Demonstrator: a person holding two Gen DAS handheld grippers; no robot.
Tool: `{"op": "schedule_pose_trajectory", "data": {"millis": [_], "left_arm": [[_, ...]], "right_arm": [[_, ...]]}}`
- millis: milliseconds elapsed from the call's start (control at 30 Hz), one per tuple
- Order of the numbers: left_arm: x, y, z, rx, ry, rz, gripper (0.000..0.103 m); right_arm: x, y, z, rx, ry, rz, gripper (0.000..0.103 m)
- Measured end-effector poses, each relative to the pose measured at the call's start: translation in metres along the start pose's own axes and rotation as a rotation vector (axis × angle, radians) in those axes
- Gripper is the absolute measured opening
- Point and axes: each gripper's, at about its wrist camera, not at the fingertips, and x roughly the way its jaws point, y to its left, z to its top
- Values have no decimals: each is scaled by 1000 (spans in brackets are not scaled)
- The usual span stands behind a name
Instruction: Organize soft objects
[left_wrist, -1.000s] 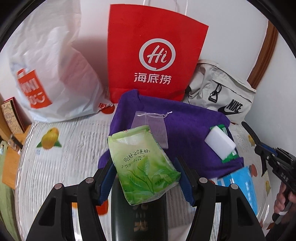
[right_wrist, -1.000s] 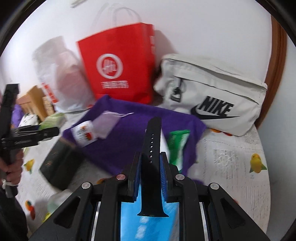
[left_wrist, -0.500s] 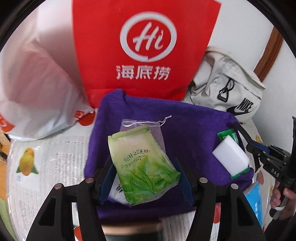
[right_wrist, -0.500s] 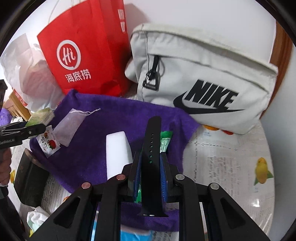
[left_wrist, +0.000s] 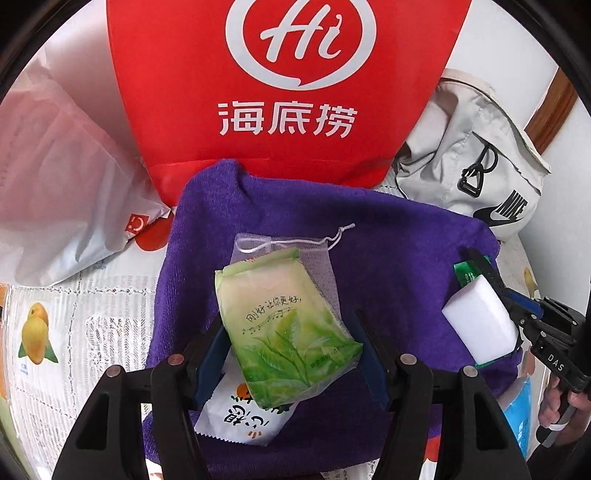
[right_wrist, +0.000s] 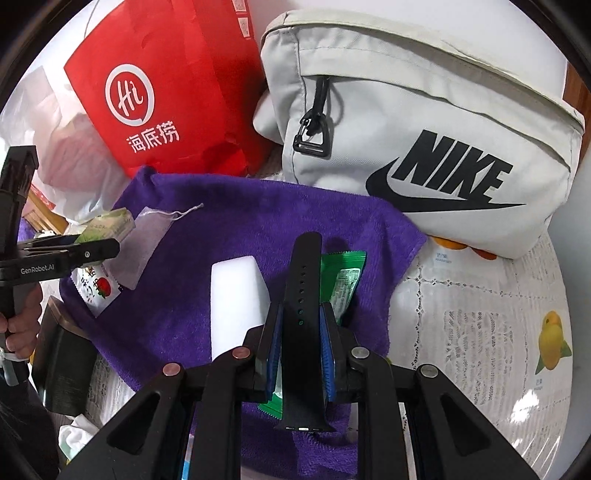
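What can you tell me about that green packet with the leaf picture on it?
The green tissue packet is a soft, glossy plastic pack, pale at the top, with printed tea leaves and a line of Chinese characters. The left gripper holds it by its sides, tilted, above the purple towel. It overlaps a mesh drawstring pouch and a white sachet behind it.

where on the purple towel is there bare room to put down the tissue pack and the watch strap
Free: the towel's middle, between the mesh pouch and the white sponge, and the strip along the red bag. Crowded: the right edge, sponge on green packet; and the near left, where a white sachet lies.
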Motion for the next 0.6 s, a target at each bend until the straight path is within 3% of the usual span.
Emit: {"op": "schedule_pose_trajectory", "data": {"millis": [167,400,600], "left_arm": [[-2,0,0,-4,0,4,69],[-23,2,-4,-15,-25,11,73],[-60,-1,-22,-2,-91,19,73]], "right_arm": [[-1,-1,0,-3,2,17,34],[-25,2,-6,-6,-32,8,34],[-61,14,-23,-12,-73,19,37]]}}
